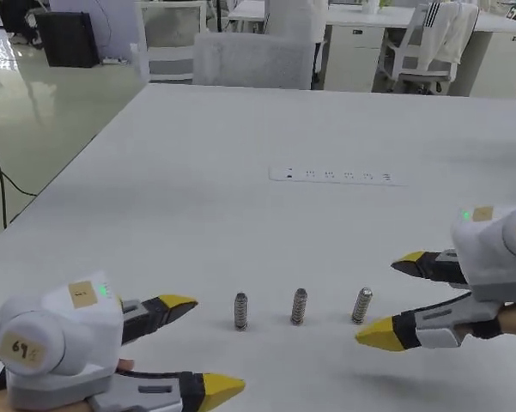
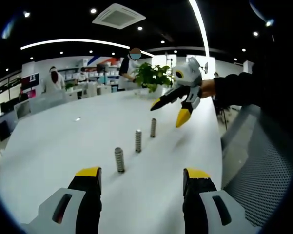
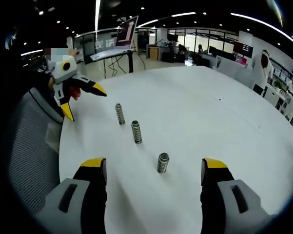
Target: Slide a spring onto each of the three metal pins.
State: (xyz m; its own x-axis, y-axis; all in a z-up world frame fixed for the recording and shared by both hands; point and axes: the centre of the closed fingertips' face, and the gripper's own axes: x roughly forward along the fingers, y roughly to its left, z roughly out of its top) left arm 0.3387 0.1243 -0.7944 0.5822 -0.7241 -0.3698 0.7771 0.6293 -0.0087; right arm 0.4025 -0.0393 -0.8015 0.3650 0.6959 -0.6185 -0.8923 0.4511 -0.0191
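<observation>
Where the pins stand: three in a row on the white table (image 1: 240, 172), left pin (image 1: 241, 311), middle pin (image 1: 299, 306) and right pin (image 1: 361, 305), evenly spaced and apart from one another.
Springs (image 2: 138, 141): I see one wrapped around each pin from the base to near the top, so I judge all three loaded.
Long axis: upright for all three, though the right pin perhaps leans a touch in the head view.
Right gripper (image 1: 377, 300): jaws spread with nothing between them. Its lower tip sits just beside the right pin, not touching.
Left gripper (image 1: 216, 345): jaws spread, nothing held. The left pin lies near, ahead of its upper tip.
Nearer claw: the right one, by my reckoning. In the right gripper view the right pin stands straight ahead between the jaws.
Row against claws: the line of pins runs from one gripper toward the other, so each claw meets the row end-on.
Next move, my guess: only a check that every spring is seated. Any touch should be light, or a pin could topple.
</observation>
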